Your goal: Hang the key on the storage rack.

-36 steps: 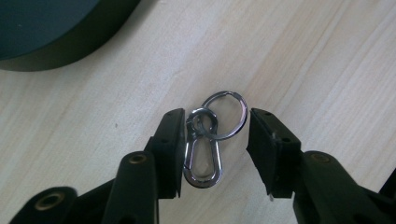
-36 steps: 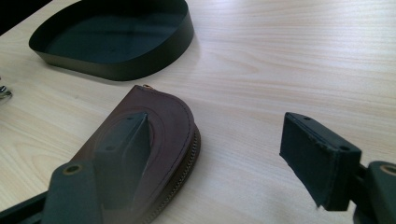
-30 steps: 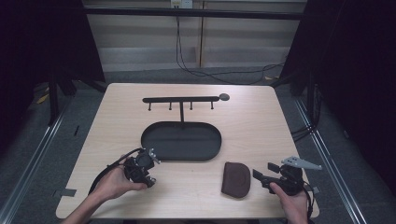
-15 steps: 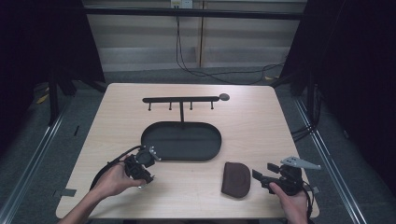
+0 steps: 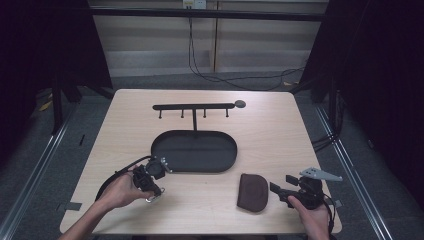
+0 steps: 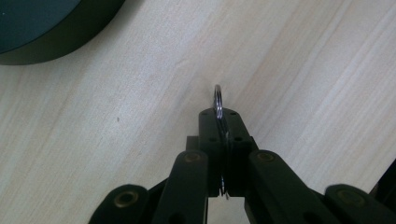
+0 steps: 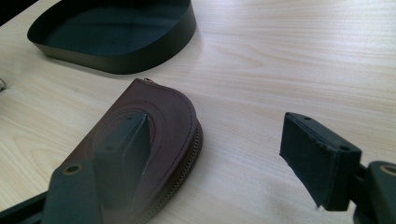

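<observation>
Your left gripper (image 6: 219,116) has just closed its jaws on a metal key ring (image 6: 217,97) over the pale wooden table (image 5: 280,135), near the dark oval tray (image 5: 195,150). Your right gripper (image 7: 219,154) gapes empty beside the brown pouch (image 5: 252,191). Dark curtains surround you.

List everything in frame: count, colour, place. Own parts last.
table: 1, light wood, centre of the high view
tray: 1, black oval, mid-table
hook rack: 1, black bar with four pegs, behind the tray
pouch: 1, brown leather, front right, lying flat beside the right gripper
key ring: 1, silver metal, front left, pinched edge-on in the left gripper
left gripper: 1, black, front left; its jaws have just been closing and are now shut on the ring
right gripper: 1, black, front right, open, pointing at the pouch
</observation>
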